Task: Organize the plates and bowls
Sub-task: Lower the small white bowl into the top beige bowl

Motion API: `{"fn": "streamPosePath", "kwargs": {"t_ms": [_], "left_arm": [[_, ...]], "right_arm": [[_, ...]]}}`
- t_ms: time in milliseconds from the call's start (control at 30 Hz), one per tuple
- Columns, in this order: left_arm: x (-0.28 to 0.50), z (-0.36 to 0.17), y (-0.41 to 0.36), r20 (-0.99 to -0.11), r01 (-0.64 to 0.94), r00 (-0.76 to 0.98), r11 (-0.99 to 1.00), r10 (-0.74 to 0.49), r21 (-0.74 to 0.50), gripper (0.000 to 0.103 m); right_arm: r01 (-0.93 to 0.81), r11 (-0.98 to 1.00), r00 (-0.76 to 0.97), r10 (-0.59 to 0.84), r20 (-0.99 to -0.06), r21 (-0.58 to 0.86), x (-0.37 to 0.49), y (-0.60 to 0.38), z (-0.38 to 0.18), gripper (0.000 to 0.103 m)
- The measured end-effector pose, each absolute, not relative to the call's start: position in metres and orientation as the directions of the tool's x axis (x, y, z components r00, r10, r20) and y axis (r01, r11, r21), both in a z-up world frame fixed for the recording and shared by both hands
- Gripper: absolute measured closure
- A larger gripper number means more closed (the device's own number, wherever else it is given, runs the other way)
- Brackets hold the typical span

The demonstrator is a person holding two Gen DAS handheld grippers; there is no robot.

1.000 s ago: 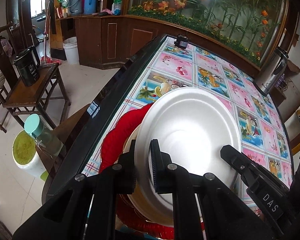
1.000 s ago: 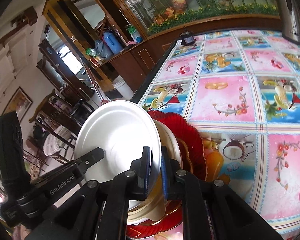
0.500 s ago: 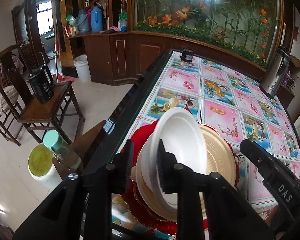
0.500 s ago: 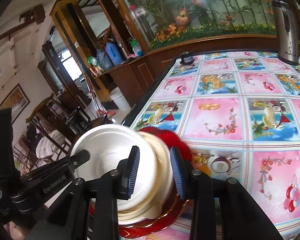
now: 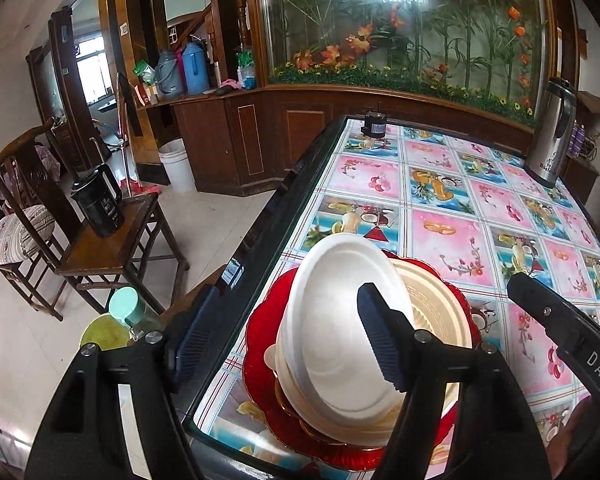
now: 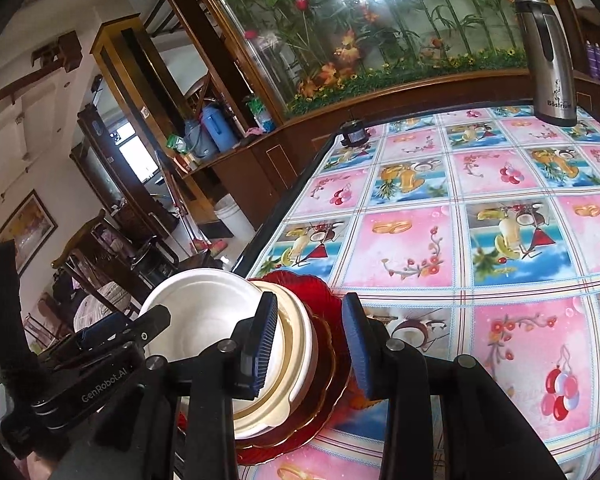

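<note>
Smooth round white bowl (image 5: 332, 320) — scalloped red plate (image 5: 260, 344) beneath.

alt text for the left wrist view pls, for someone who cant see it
A white bowl sits atop a stack of cream dishes and a red plate at the edge of a fruit-patterned table. The left claw, which has just been opening, frames the bowl without gripping it.

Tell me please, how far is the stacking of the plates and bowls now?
Done: the white bowl sits on top of the cream plate and the red plate, one stack near the table edge. In hand: nothing; the jaws of the left gripper and right gripper have just been opening, clear of the bowl's rim. Left: no other loose dishes are in view.
</note>
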State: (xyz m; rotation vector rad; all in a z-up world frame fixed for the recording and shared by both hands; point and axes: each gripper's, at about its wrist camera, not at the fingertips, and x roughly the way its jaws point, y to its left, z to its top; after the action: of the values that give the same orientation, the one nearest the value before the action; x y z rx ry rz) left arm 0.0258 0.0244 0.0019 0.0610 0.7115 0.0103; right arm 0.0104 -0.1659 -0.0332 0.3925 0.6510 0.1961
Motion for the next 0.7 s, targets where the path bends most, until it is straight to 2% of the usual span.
{"fn": "streamPosePath", "kwargs": {"t_ms": [200, 367, 700], "left_arm": [[0.028, 0.002, 0.025, -0.657, 0.003, 0.752, 0.998, 0.041, 0.066, 0.032], [0.032, 0.005, 0.044, -0.67, -0.017, 0.742, 1.0, 0.012, -0.001, 0.032], [0.045, 0.006, 0.074, -0.662, -0.108, 0.746, 0.994, 0.076, -0.008, 0.032]], "right_arm": [[-0.043, 0.902, 0.773, 0.303, -0.557, 0.43, 0.011, -0.171, -0.037, 0.067], [-0.03, 0.898, 0.766, 0.303, -0.567, 0.439, 0.014, -0.175, -0.042, 0.067], [-0.019, 0.892, 0.74, 0.316, -0.593, 0.452, 0.021, -0.175, -0.054, 0.067]]}}
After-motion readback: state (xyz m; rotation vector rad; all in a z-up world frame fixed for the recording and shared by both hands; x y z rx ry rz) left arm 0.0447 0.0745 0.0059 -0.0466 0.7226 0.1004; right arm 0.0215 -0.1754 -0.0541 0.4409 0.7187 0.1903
